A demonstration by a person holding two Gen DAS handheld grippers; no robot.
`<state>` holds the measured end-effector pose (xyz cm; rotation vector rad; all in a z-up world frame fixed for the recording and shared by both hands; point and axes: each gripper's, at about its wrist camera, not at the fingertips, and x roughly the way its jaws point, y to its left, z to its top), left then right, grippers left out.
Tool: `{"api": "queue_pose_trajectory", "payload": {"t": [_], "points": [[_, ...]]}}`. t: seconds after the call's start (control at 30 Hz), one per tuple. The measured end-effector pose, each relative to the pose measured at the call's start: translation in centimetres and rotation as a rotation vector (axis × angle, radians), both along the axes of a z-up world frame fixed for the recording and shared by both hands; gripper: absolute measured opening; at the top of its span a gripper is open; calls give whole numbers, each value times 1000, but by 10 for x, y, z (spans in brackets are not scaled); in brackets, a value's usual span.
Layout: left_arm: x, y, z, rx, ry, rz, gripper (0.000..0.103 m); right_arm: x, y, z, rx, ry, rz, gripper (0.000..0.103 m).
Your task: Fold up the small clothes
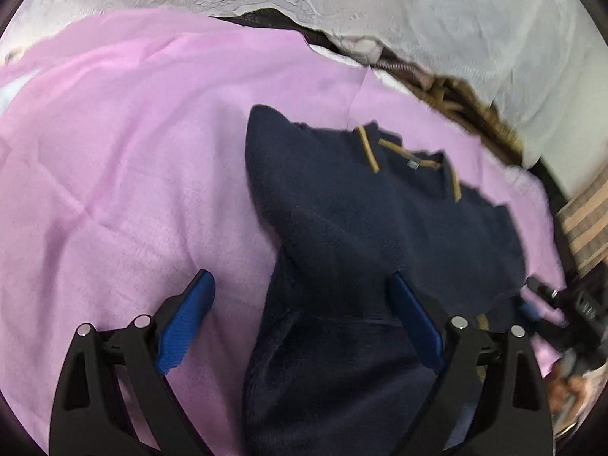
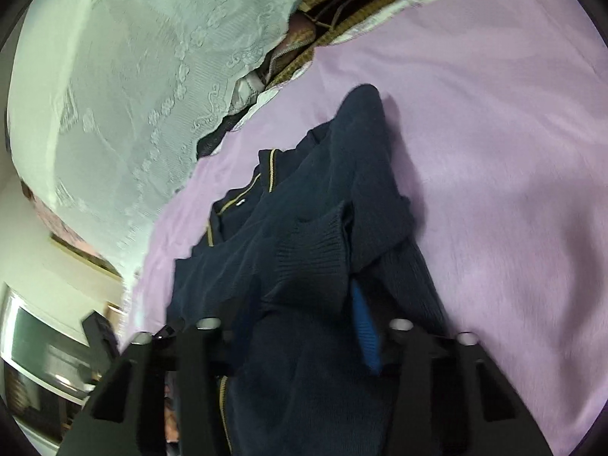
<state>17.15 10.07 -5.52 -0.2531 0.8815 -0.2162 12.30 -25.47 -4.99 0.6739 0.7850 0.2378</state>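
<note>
A small navy knit sweater (image 1: 380,220) with tan collar trim lies on a pink cloth (image 1: 133,174). My left gripper (image 1: 300,296) is open, its blue pads (image 1: 186,319) wide apart above the sweater's lower part, holding nothing. In the right wrist view the sweater (image 2: 323,209) is bunched and lifted, and its ribbed cuff (image 2: 311,262) drapes over my right gripper (image 2: 315,304). One blue pad (image 2: 366,326) shows beside the fabric; the other is hidden. The right gripper (image 1: 562,304) also shows at the sweater's right edge in the left wrist view.
White lace fabric (image 1: 475,19) covers the far side beyond the pink cloth (image 2: 494,152). A brown woven edge (image 1: 467,110) runs between them. A striped cushion (image 1: 589,224) lies at the right. A dark screen (image 2: 41,345) stands at the lower left of the right wrist view.
</note>
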Motion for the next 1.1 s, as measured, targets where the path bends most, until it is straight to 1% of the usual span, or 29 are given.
{"api": "queue_pose_trajectory", "payload": {"t": [0.03,0.07,0.13,0.23,0.3,0.33,0.37,0.43,0.47,0.5,0.53,0.57,0.63,0.7,0.73,0.77,0.8,0.83,0.9,0.97,1.03,1.1], "points": [[0,-4,1,34,0,-4,91,-2,1,1,-30,-20,-9,23],[0,-7,1,59,-2,-6,91,-3,1,2,-46,-40,-11,18],[-1,-8,1,74,-12,0,91,-6,5,12,-109,-94,-8,16],[-5,-2,4,55,-32,9,89,-7,10,33,-188,-173,9,14],[-5,-1,2,54,-29,9,89,-6,13,46,-223,-225,17,12],[-6,-1,2,58,-26,8,89,-4,13,47,-229,-225,19,12],[-6,-2,1,65,-23,7,89,-1,9,42,-233,-207,12,12],[-6,-4,0,83,-15,3,89,6,3,25,-238,-137,-4,12],[-6,-5,0,88,-14,2,89,9,0,14,-234,-94,-8,9],[-6,-5,0,92,-13,1,89,13,-7,1,-201,-47,-4,8],[-6,-5,1,93,-14,2,89,14,-14,-3,-156,-30,-2,6],[-7,-5,2,92,-16,5,89,15,-17,-2,-130,-24,-5,5],[-12,-1,11,87,-37,24,88,9,-20,5,-160,-38,-26,5],[-18,2,26,71,-90,27,88,1,-17,19,-214,-87,-51,10],[-21,1,34,61,-114,20,87,-2,-16,28,-234,-118,-56,11],[-23,-2,43,47,-140,2,88,-3,-12,37,-249,-153,-49,11],[-22,-6,48,40,-147,-16,88,-1,-5,46,-259,-176,-17,11],[-19,-14,52,30,-145,-53,88,2,1,50,-260,-179,18,11],[-9,-28,52,19,-124,-97,88,14,17,52,-251,-167,79,11],[2,-41,47,26,-103,-118,88,28,31,48,-254,-145,117,11],[16,-53,36,49,-79,-134,88,41,42,40,-262,-120,143,11],[28,-57,19,67,-39,-141,88,54,46,25,-278,-86,154,12]]}}
